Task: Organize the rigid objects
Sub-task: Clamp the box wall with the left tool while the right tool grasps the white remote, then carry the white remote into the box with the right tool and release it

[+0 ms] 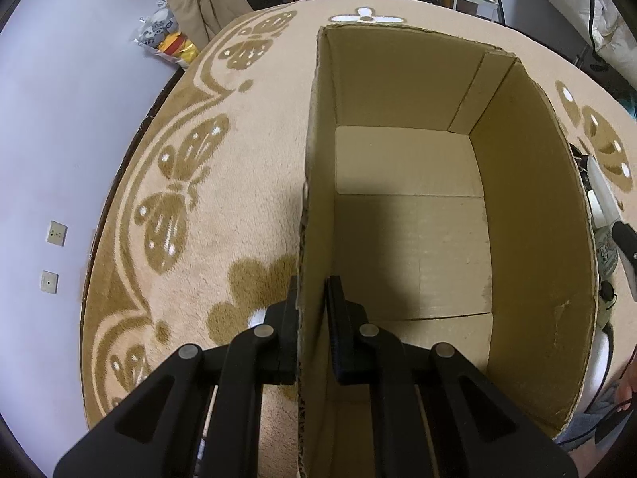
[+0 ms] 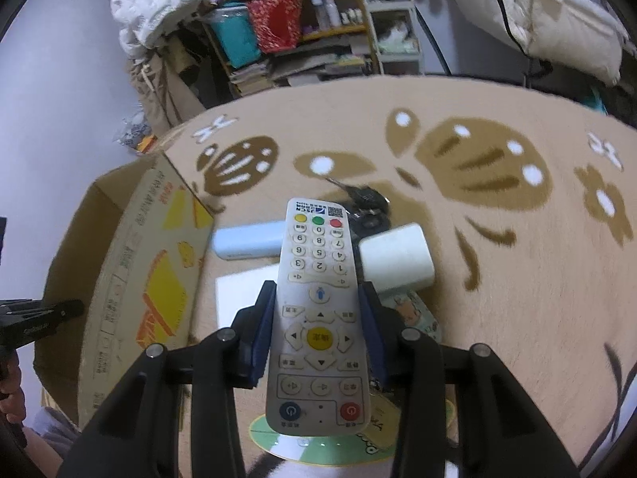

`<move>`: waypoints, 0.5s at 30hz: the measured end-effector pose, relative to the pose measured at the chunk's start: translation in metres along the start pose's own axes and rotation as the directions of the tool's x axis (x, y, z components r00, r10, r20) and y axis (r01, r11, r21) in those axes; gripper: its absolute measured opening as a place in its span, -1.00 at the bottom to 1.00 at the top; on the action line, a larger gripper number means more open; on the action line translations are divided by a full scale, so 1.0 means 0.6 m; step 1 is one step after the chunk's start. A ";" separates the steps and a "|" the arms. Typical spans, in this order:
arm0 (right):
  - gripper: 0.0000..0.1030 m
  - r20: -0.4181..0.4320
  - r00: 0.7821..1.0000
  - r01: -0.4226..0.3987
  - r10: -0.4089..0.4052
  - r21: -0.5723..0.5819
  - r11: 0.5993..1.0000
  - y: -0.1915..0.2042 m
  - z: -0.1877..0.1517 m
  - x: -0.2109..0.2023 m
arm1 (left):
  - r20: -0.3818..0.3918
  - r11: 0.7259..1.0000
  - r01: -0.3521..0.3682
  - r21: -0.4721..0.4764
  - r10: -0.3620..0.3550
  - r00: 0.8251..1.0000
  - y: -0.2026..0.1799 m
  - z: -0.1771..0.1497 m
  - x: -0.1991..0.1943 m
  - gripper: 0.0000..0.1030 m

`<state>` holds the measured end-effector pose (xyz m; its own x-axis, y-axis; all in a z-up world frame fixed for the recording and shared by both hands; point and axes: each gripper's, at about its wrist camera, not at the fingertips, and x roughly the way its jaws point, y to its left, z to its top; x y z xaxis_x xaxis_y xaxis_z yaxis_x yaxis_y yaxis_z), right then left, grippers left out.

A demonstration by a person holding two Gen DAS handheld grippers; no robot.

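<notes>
My left gripper is shut on the left wall of an empty cardboard box, one finger outside and one inside. The same box shows at the left of the right wrist view, its printed side facing me. My right gripper is shut on a white remote control, held by its long edges above the carpet, buttons up. Under and beyond the remote lie a pale blue case, a white block, a flat white item and a dark bunch of keys.
A beige carpet with brown butterfly patterns covers the floor. Shelves of books and clutter stand behind it, and a white padded jacket hangs at the far right. A round green-rimmed item lies below the remote.
</notes>
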<state>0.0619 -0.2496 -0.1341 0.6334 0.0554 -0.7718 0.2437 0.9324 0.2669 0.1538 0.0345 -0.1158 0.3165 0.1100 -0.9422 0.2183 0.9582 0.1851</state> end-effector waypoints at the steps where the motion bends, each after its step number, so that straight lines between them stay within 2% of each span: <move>1: -0.15 0.009 1.000 -0.006 0.006 -0.009 1.000 0.006 0.002 -0.003 | -0.002 1.000 0.002 -0.004 -0.002 1.000 0.001 0.001 0.000 -0.80; 8: -0.15 0.047 0.997 -0.067 0.069 -0.027 0.997 0.038 0.020 -0.023 | -0.007 1.000 0.000 -0.005 0.000 1.000 0.003 0.002 0.005 -0.80; 15: -0.15 0.092 0.983 -0.148 0.158 -0.105 0.983 0.104 0.048 -0.054 | -0.009 1.000 0.003 -0.013 -0.004 1.000 0.005 0.002 0.006 -0.80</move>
<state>0.0780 -0.2035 -0.0758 0.7291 0.1690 -0.6632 0.0685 0.9462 0.3164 0.1566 0.0376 -0.1183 0.3076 0.1089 -0.9453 0.2069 0.9620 0.1782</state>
